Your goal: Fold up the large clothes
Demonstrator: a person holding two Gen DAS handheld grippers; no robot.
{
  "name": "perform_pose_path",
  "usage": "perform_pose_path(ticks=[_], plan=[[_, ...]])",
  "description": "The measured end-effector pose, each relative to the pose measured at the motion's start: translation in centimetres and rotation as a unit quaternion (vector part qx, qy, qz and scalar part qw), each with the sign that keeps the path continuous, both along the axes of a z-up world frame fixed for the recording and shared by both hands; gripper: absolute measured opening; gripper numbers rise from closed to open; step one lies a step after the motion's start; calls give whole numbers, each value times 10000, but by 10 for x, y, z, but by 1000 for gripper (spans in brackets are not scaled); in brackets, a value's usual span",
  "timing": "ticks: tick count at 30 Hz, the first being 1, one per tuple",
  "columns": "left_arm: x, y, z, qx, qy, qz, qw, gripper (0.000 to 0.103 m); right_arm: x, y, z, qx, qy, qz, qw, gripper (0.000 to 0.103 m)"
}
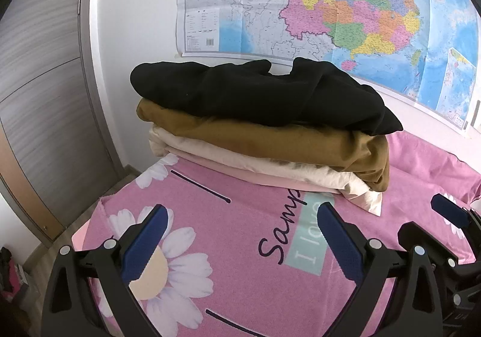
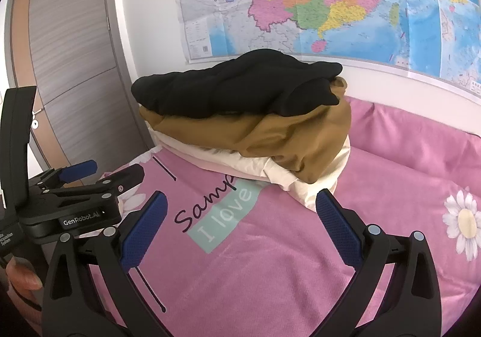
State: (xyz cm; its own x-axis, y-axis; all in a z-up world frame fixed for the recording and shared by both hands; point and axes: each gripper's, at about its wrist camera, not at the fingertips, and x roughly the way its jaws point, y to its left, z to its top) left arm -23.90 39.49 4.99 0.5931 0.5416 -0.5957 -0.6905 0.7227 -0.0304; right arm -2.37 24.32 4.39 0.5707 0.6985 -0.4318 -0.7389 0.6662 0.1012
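Note:
A stack of folded clothes lies on the pink bed: a black garment point(image 1: 258, 93) on top, a brown one point(image 1: 270, 138) under it, then a cream one point(image 1: 270, 164) and a pale pink one point(image 1: 270, 179). The stack also shows in the right wrist view, black point(image 2: 240, 87) over brown point(image 2: 288, 138) over cream point(image 2: 300, 183). My left gripper point(image 1: 240, 216) is open and empty, short of the stack. My right gripper point(image 2: 240, 204) is open and empty, also short of the stack. The left gripper also shows at the left in the right wrist view point(image 2: 102, 171).
The bed has a pink sheet point(image 1: 228, 258) with daisies and printed words. A large map point(image 1: 330, 0) hangs on the wall behind the stack. A grey door point(image 1: 39, 96) stands at the left, past the bed's edge. A pink pillow point(image 2: 421, 144) lies at the right.

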Motion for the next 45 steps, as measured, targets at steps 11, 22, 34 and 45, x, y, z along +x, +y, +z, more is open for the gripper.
perform_pose_path(ticks=[11,22,34,45], plan=[[4,2,-2,-96,69,4,9999,97,2,-1,0,-17,30,-6,10000,98],[4,-3,-1,-49,32,-2,10000,97,0,-1,1,23,-29,-21,10000,98],[0,-12,2,21,-2,-8,10000,97,-2,-4,2,34,-81,-38,10000,98],[1,-25,2,86,-2,-237,9997,97,-7,-12,-2,-17,-33,-114,9999,98]])
